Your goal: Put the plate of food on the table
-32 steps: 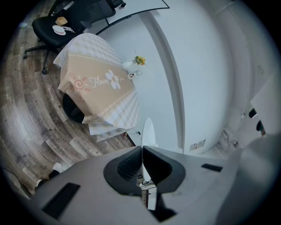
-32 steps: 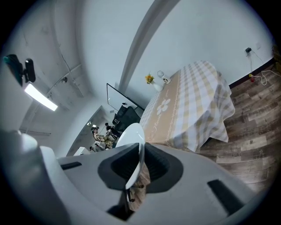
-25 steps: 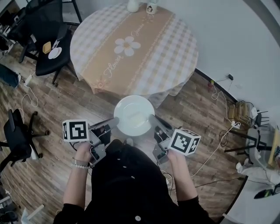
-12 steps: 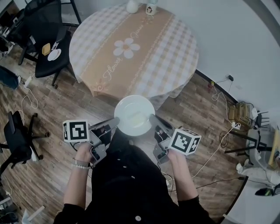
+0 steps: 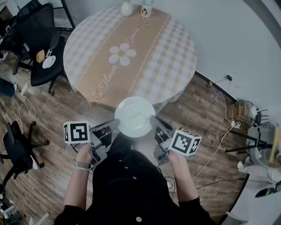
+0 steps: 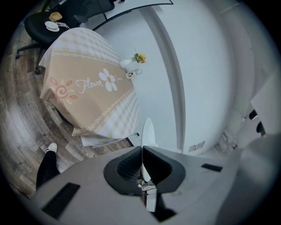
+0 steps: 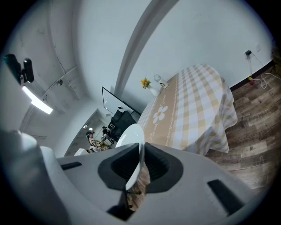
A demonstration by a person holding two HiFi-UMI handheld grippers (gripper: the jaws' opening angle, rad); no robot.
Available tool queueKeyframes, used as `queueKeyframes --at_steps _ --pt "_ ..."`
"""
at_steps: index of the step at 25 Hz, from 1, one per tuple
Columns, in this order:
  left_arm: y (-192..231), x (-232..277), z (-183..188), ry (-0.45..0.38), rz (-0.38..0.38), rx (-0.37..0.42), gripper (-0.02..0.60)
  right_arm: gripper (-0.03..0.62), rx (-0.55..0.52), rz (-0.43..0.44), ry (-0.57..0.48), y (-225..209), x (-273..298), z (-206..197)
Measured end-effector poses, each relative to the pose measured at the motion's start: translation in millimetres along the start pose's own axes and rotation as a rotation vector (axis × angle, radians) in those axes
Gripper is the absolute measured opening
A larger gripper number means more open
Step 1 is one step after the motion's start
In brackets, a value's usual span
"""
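— Where are we with the plate?

— We hold the white plate [image 5: 131,113] in the air between both grippers. It hangs over the wooden floor [image 5: 197,105], just on the near side of the round table [image 5: 171,52]. It is not on the table yet.

— How do we hold it?

— Our left gripper [image 5: 115,125] is clamped on the plate's left rim and our right gripper [image 5: 153,119] on its right rim. Each gripper view shows the thin rim pinched edge-on between the dark pads [image 6: 129,169]. From the head view the plate looks about level.

— And the food?

— We see a pale patch [image 5: 138,119] on the near right part of the plate, which we take for the food. It is too faint for us to name.

— So what is done and what is left?

— As we judge it, the pick-up is done and the carry is close to its end. We have yet to bring the plate forward over the table, lower it flat, then open both grippers and draw them off to the sides.

— Where could we land it?

— On the near half of the table. A vase [image 5: 126,8] and a small bottle [image 5: 145,9] stand at the far edge, well apart from there.
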State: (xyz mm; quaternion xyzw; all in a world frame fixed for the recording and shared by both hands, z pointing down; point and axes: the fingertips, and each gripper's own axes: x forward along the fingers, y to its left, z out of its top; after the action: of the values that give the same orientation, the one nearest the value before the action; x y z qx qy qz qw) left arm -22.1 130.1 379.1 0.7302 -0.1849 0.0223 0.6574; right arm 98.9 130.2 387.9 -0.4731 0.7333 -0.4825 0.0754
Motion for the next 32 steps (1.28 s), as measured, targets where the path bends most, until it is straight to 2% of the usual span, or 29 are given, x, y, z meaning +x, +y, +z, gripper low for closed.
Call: queueKeyframes --at_steps 3,6,10,14,18,22,25,28,30,32 --pt "3.5 5.0 25.2 0.012 0.005 -0.012 0.008 0.021 0.01 -0.011 0.0 -1.8 20.5 14.8" --pt "17.3 0.1 46.3 0.034 0.0 0.061 0.008 0.021 0.019 -0.02 -0.008 -0.9 40.4 15.7" --pt "27.0 -10.9 40.2 0.031 -0.009 0.016 0.008 0.021 0.014 -0.017 -0.013 0.2 46.9 -1.5" --pt "25.8 -5.6 56.8 0.039 -0.014 -0.021 0.008 0.021 0.019 -0.027 -0.024 -0.7 59.8 9.7" --pt "28.0 3.9 84.4 0.057 -0.017 -0.017 0.008 0.021 0.024 -0.046 -0.037 -4.7 77.5 28.9" --pt "30.5 10.8 108.4 0.076 -0.027 0.036 0.008 0.021 0.027 -0.055 -0.05 -6.1 92.6 44.2" --pt "28.8 13.6 120.0 0.079 -0.032 0.013 0.008 0.021 0.035 -0.06 -0.051 -6.9 102.7 51.0" --pt "35.9 13.9 135.0 0.085 -0.032 0.043 0.007 0.02 0.037 -0.066 -0.051 -7.7 115.4 56.0" --pt "35.8 13.7 141.6 0.084 -0.033 0.005 0.007 0.021 0.04 -0.069 -0.049 -7.6 123.6 58.6" --pt "39.3 12.9 149.9 0.091 -0.028 0.037 0.006 0.021 0.045 -0.074 -0.045 -7.9 129.5 60.5"
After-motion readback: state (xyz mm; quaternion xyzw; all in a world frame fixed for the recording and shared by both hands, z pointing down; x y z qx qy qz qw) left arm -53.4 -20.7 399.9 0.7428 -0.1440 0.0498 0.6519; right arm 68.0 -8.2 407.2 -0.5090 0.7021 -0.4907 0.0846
